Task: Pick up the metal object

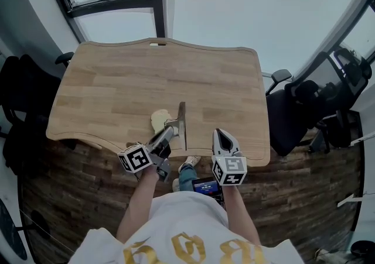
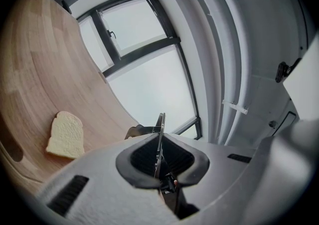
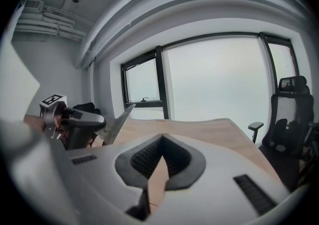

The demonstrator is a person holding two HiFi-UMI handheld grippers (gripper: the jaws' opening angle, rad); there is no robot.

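- Lower centre of the head view: the left gripper is clamped on the metal object, a thin flat blade with a handle. The blade is pinched across its flat faces, probably because the two pads get the firmest hold on so thin a piece that way
- In the left gripper view the blade stands edge-on between the closed jaws, pointing towards the window. It looks lifted off the wooden table, so the pick-up seems largely done
- Lower right of centre in the head view: the right gripper hovers over the near table edge, jaw tips together and holding nothing. It is likely kept aside because one gripper is enough for this lift
- A slice of bread lies flat on the table just left of the blade, not touched by either gripper
- Count: one metal object, one bread slice, two grippers, one table
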